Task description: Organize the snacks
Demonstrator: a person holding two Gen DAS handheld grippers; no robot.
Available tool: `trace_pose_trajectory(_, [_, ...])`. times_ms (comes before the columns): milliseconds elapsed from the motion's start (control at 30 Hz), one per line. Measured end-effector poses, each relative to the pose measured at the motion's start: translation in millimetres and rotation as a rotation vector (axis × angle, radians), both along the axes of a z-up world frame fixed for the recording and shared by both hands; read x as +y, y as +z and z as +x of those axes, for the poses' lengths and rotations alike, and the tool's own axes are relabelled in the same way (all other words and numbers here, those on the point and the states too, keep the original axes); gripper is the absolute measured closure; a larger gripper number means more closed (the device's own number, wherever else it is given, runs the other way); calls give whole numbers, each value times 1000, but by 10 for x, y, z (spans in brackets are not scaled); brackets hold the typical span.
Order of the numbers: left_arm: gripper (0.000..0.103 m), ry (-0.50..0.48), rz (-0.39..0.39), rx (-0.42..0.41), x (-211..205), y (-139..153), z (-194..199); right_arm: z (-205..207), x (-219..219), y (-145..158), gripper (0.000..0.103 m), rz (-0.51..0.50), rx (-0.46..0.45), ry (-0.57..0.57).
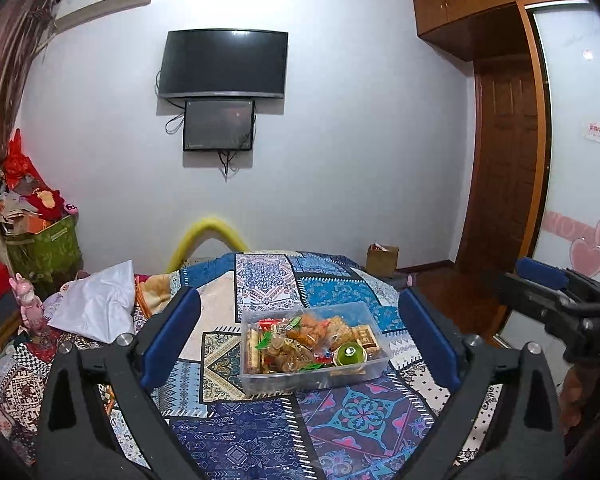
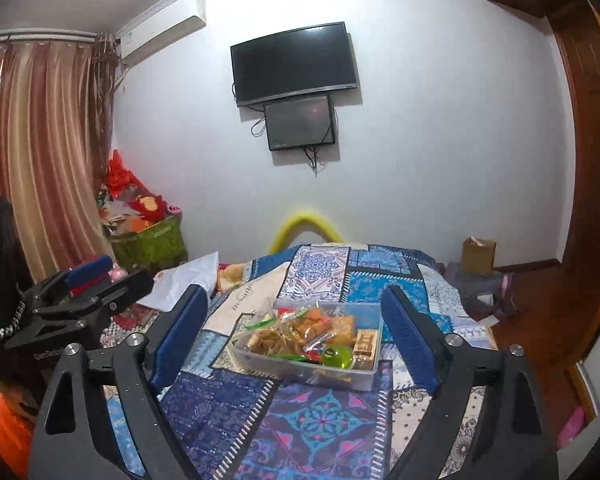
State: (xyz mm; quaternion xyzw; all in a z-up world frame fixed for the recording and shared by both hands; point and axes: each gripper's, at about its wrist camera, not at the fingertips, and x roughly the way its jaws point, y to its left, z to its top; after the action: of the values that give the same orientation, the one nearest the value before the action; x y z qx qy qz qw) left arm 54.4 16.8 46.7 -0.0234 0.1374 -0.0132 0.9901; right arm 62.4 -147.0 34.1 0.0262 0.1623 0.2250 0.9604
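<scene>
Patchwork cloth in blue, white and purple prints covers the bed (image 1: pixel 260 432), the largest thing in both wrist views, and it carries the task's things. On the cloth sits a clear rectangular plastic tub (image 1: pixel 374 368), well in from every edge of the bed and nearer its far end than its near one. In the left wrist view the tub's long axis runs left to right, tilted slightly so its right end points toward the bed's far right corner. In the right wrist view the same tub (image 2: pixel 260 362) lies more askew, one corner toward the camera.

Packed in the tub is a heap of small wrapped snacks (image 1: pixel 296 340) in orange, red, green and yellow packets, with a round green-topped jelly cup (image 1: pixel 350 354) at the near right and a small gold box (image 1: pixel 366 336) just beside it toward the tub's right end. Printing on the packets is too small to read.

Both tools hang above the near part of the bed, clear of the tub. The left gripper (image 1: pixel 300 336) has its blue-padded jaws spread wide and holds nothing. The right gripper (image 2: pixel 296 330) likewise has its jaws wide apart and empty. Seen from the right wrist camera, the left tool's black body bears pale lettering starting "GenRob".
</scene>
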Motion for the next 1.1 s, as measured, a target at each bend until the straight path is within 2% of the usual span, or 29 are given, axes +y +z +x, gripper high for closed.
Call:
trace_pose_trajectory(33, [1, 0, -2, -6, -2, -3, -32, -15, -3, -14, 0, 0, -7, -13])
trace_pose_trajectory(200, [0, 16, 17, -8, -16, -58, -67, -43, -46, -48, 0, 17, -7, -11])
trace_pose_trajectory(1100, [0, -6, -5, 41, 9, -189, 8, -93, -92, -146, 0, 1, 6, -23])
